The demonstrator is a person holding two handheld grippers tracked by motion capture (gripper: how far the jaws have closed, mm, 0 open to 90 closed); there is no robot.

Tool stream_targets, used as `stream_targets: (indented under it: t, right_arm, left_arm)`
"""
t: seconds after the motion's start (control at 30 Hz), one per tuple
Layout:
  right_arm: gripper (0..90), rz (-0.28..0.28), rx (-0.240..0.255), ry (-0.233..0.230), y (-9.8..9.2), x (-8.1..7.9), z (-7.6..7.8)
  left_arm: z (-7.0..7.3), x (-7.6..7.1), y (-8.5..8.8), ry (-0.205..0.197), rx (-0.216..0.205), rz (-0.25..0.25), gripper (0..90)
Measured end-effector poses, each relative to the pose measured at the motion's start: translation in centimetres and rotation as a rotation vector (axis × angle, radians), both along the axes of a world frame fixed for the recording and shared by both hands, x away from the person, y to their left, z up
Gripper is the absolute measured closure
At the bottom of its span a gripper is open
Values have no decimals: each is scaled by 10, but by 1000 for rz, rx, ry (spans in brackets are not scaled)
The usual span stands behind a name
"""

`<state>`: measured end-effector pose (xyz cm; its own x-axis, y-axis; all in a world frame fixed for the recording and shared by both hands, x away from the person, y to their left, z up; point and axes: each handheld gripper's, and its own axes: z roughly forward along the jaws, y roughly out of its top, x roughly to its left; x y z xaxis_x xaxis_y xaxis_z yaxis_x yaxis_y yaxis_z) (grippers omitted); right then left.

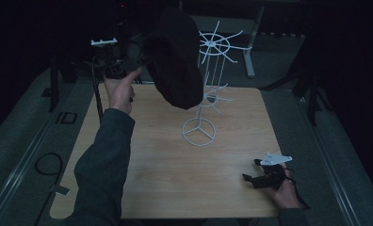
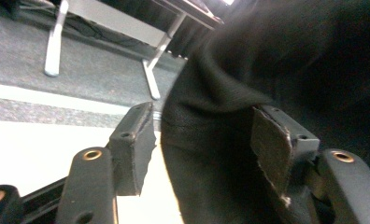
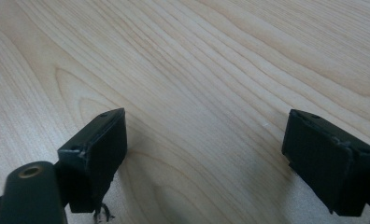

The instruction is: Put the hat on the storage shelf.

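The table (image 1: 166, 188) carries a white wire rack (image 1: 208, 89) standing just past its centre. A black cap (image 1: 175, 56) hangs over the rack's upper arms, at about ten o'clock from the ring base. My left gripper (image 2: 199, 149) has its jaws spread, fabric between them but not pinched. I'd back it out toward nine o'clock slowly so the pads don't drag the cap off. My right gripper (image 3: 206, 154) rests at five o'clock, jaws wide apart over bare wood.
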<state>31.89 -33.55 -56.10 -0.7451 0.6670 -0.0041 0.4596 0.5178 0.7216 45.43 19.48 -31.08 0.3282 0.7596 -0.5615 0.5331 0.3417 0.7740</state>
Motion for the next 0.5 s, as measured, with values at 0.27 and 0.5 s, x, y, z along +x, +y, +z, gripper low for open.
stream_targets:
  t: [0.27,0.5]
  right_arm:
    - [139,-1,0,0,0,0,0]
    - [139,-1,0,0,0,0,0]
  left_arm:
    - [8,-11,9,-34,56,28,371]
    - [6,-24,14,-55,88,44,372]
